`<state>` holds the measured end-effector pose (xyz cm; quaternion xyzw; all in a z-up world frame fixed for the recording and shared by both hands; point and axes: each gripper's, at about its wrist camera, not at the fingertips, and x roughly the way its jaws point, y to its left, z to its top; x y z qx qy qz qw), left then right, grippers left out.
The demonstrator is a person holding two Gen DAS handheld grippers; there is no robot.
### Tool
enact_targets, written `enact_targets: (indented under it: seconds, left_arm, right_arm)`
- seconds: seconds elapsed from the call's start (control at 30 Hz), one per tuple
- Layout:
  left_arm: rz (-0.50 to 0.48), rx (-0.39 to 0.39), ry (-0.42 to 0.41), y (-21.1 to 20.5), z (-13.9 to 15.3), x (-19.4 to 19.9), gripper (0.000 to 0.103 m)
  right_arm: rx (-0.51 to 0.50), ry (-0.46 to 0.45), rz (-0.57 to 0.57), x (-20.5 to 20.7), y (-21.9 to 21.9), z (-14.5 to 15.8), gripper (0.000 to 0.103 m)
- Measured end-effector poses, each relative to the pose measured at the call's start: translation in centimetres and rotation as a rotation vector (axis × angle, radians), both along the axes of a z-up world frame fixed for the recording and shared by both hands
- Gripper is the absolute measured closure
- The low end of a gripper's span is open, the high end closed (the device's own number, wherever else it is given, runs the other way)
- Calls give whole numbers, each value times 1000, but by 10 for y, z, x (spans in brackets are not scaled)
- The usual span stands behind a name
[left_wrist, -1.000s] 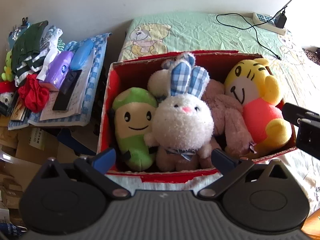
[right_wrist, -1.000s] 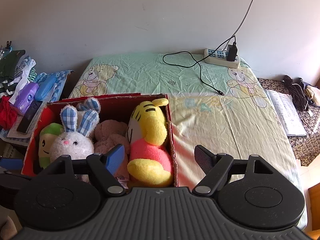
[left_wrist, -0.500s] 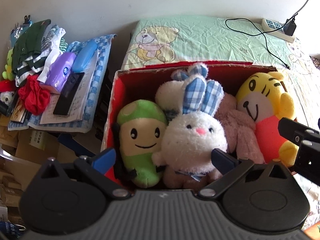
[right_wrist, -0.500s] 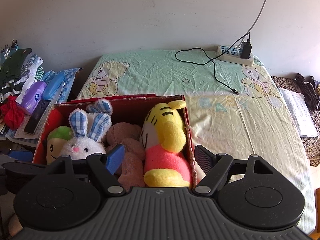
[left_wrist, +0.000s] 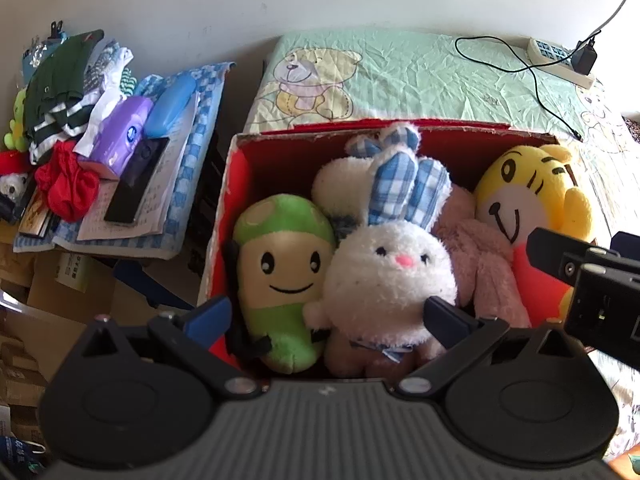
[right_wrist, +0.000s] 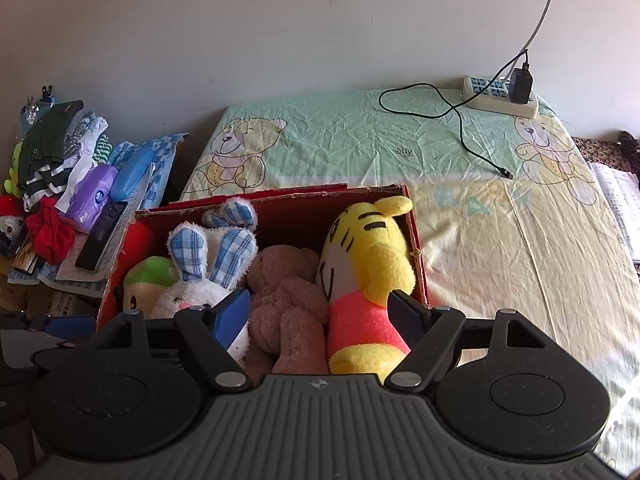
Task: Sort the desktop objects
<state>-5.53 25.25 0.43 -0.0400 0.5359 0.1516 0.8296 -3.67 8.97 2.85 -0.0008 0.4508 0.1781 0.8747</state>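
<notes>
A red cardboard box [left_wrist: 236,184] sits on a bed with a pale green bear-print sheet [right_wrist: 360,136], packed with a green-capped mushroom plush [left_wrist: 286,276], a white fluffy rabbit plush with blue checked ears [left_wrist: 390,272], a pink-brown plush [right_wrist: 286,300] and a yellow tiger plush in a pink-orange top [right_wrist: 368,276]. The left claw [left_wrist: 326,316] hangs with its fingers spread wide over the mushroom and rabbit, gripping nothing. The right claw [right_wrist: 320,312] is likewise spread and empty above the pink-brown plush and tiger.

Right tongs [right_wrist: 322,308] spread wide, empty, over the near edge of the red box [right_wrist: 416,248]. Between the fingers: brown plush [right_wrist: 286,300] and yellow tiger [right_wrist: 368,268]. White bunny [right_wrist: 200,284] just left of the left finger.
</notes>
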Motion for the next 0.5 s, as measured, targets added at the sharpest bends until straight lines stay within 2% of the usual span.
enact_targets:
  seconds: [0.17,0.5]
  left_arm:
    - [8,-28,33,-1,-1,-1,1]
    - [-9,-60,23,-6,2,-5,1]
  right_arm:
    - [1,12,12,0,0,2,26]
    - [7,81,24,9,-1,0,28]
